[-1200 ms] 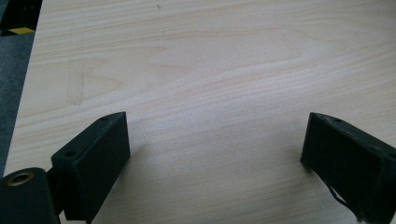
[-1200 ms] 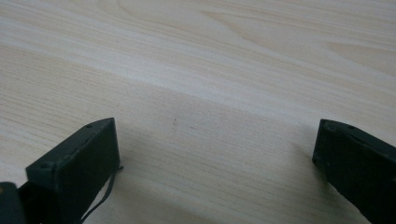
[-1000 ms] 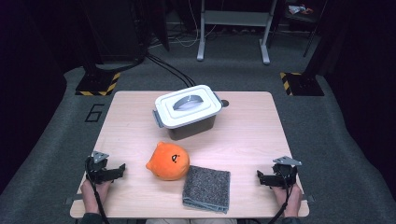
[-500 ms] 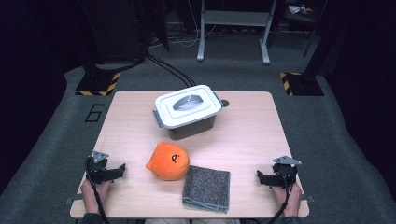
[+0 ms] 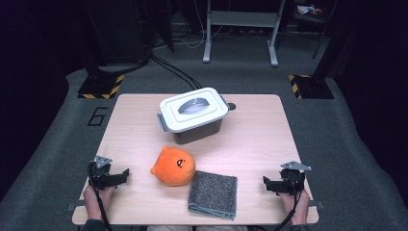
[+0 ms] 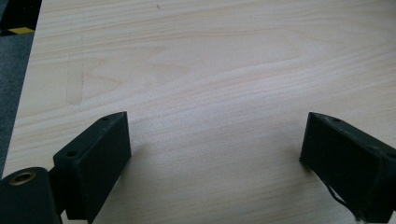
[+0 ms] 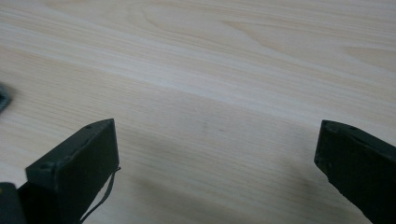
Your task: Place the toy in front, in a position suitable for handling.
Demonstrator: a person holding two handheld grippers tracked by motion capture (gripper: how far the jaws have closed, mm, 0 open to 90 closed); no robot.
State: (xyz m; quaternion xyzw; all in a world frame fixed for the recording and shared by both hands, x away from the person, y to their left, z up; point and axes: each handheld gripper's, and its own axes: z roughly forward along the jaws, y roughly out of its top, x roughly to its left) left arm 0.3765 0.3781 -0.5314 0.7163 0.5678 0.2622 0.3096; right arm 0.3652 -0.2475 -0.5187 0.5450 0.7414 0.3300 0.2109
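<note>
- Two hand-held grippers rest at the near corners of a pale wooden surface (image 5: 250,139), each held by a hand coming in from the near edge.
- Left hand-held gripper (image 5: 126,172): it sits near the near-left corner with its black jaws pointing right, toward the middle. In the left gripper view its jaws stand wide apart with bare wood grain between them; it has hold of nothing.
- Right hand-held gripper (image 5: 264,182): it sits near the near-right corner with its jaws pointing left, toward the middle. In the right gripper view its jaws are spread wide over bare wood, and it grips nothing.
- Orange plush toy (image 5: 174,166): a round, soft toy with a small dark face mark lies on the surface, near-centre and slightly left, well to the right of the left hand-held gripper.
- Grey cloth (image 5: 213,194): a folded, square, fuzzy cloth lies flat just right of the toy, close to the near edge. Its far-left corner touches or almost touches the toy. It is well apart from the right hand-held gripper.
- Lidded box (image 5: 193,114): a dark grey tub with a white clip-on lid and a grey handle set in the top stands toward the far side, about centre, beyond the toy and apart from it. The lid is on.
- Dark carpeted floor (image 5: 346,134) surrounds the surface.
</note>
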